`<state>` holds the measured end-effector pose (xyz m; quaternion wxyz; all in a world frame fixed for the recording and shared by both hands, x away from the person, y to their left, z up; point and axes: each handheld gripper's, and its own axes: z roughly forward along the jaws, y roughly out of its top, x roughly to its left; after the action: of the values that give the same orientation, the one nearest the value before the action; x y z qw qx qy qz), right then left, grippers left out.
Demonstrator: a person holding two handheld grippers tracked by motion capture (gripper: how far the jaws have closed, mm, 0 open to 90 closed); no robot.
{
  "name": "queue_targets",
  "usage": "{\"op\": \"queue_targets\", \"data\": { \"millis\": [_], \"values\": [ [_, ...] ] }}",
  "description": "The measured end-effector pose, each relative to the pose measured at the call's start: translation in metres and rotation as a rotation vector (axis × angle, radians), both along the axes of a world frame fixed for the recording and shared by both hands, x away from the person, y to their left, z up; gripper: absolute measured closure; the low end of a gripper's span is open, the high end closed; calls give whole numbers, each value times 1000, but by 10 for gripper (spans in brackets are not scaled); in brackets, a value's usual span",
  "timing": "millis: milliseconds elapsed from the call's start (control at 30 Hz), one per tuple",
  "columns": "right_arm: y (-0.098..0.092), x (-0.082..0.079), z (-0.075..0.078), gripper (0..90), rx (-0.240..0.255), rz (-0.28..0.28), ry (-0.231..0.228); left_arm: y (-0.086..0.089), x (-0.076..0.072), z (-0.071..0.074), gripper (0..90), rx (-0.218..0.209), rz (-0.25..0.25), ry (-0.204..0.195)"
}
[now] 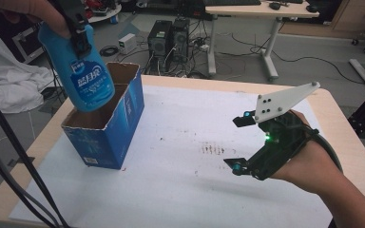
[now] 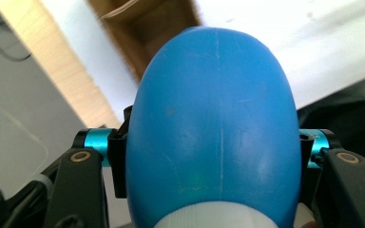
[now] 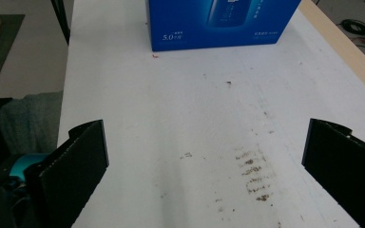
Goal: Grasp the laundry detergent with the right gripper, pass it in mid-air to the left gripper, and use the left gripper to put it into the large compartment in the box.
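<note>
Above the open box, left gripper clamps the bottle; right gripper gapes.

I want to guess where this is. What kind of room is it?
Probably an office or lab workroom. Behind the table stand two computer towers amid tangled floor cables, beside a desk with a keyboard.

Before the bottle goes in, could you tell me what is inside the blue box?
The blue box shows bare brown walls inside; the bottle hides its floor.
</note>
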<state>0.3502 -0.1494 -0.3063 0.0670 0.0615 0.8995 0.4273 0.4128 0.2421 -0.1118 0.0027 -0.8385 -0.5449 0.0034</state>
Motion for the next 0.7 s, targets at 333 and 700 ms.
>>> {"op": "queue_targets", "data": {
  "millis": [333, 700],
  "values": [
    [3, 1, -2, 6, -18, -8, 2, 12, 13, -36, 392, 10, 37, 51],
    [2, 1, -4, 6, -28, -22, 5, 7, 25, -96, 392, 10, -87, 89]
  ]
}}
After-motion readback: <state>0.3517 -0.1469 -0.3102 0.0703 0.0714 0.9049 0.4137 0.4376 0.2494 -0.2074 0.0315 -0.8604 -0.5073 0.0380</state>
